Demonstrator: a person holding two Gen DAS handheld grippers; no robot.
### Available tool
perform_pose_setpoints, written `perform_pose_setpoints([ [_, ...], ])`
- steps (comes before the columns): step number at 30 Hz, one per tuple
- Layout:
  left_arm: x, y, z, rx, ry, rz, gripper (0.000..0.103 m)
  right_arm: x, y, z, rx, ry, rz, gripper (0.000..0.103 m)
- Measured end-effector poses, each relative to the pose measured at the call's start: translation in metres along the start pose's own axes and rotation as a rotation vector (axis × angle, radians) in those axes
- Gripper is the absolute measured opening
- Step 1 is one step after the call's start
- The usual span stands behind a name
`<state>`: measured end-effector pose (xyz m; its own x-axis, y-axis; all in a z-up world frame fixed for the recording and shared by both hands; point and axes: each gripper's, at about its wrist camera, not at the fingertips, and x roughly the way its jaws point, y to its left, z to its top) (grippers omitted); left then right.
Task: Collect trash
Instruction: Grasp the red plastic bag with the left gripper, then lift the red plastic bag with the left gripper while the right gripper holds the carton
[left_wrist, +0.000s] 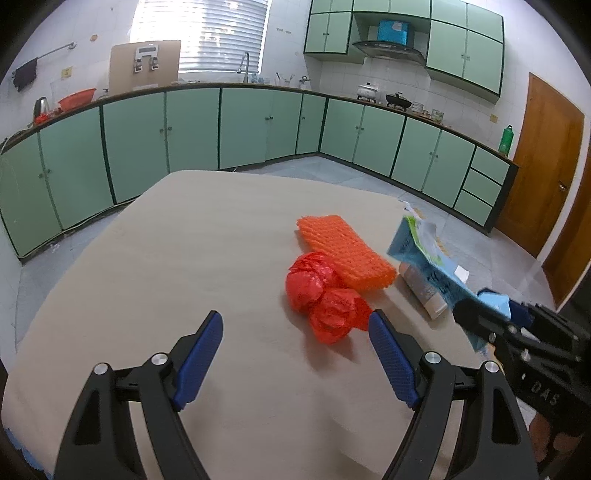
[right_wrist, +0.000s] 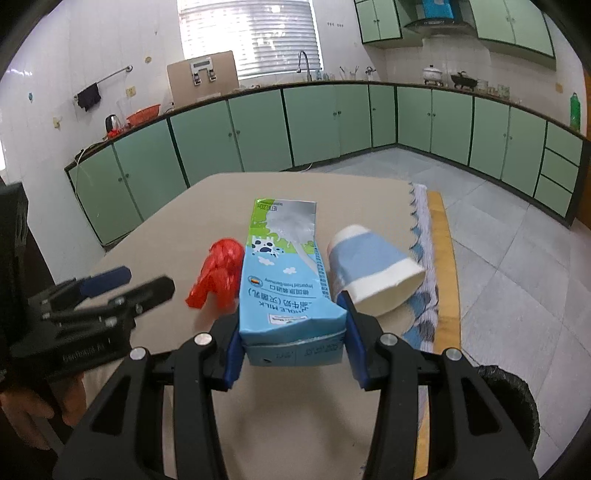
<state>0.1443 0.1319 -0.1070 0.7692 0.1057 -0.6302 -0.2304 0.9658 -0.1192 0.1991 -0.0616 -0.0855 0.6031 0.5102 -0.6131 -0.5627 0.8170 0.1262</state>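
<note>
Blue ridged pads of the right gripper (right_wrist: 291, 345) pinch the base of a creased milk carton (right_wrist: 282, 280), lifted off the table (right_wrist: 295, 417); keep it level toward the black bin (right_wrist: 517, 402), beside a paper cup (right_wrist: 373, 271), crinkled red plastic (left_wrist: 319, 291); left gripper (left_wrist: 295, 354) gapes empty
</note>
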Motion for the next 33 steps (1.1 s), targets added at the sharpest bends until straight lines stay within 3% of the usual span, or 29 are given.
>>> perform_pose_setpoints([
  [10, 0.030, -0.019, 0.010, 0.025, 0.033, 0.002, 0.077, 0.008, -0.014, 0.014, 0.023, -0.021, -0.006, 0.044],
  [12, 0.037, -0.021, 0.010, 0.027, 0.052, -0.009, 0.054, 0.009, -0.015, 0.013, 0.024, -0.019, -0.007, 0.044],
  [13, 0.041, -0.021, 0.010, 0.026, 0.063, -0.016, 0.049, 0.010, -0.016, 0.012, 0.025, -0.017, -0.008, 0.044],
  [15, 0.046, -0.022, 0.009, 0.019, 0.088, -0.037, 0.022, 0.011, -0.016, 0.010, 0.028, -0.014, -0.007, 0.044],
  [18, 0.048, -0.019, 0.005, 0.006, 0.100, -0.047, 0.010, 0.011, -0.018, 0.009, 0.035, -0.011, -0.003, 0.044],
  [21, 0.041, -0.017, 0.005, -0.004, 0.083, -0.043, 0.004, 0.010, -0.018, 0.011, 0.035, -0.014, 0.001, 0.044],
  [33, -0.006, -0.008, 0.018, -0.028, -0.021, -0.013, 0.003, -0.014, -0.008, 0.018, 0.027, -0.064, 0.007, 0.044],
])
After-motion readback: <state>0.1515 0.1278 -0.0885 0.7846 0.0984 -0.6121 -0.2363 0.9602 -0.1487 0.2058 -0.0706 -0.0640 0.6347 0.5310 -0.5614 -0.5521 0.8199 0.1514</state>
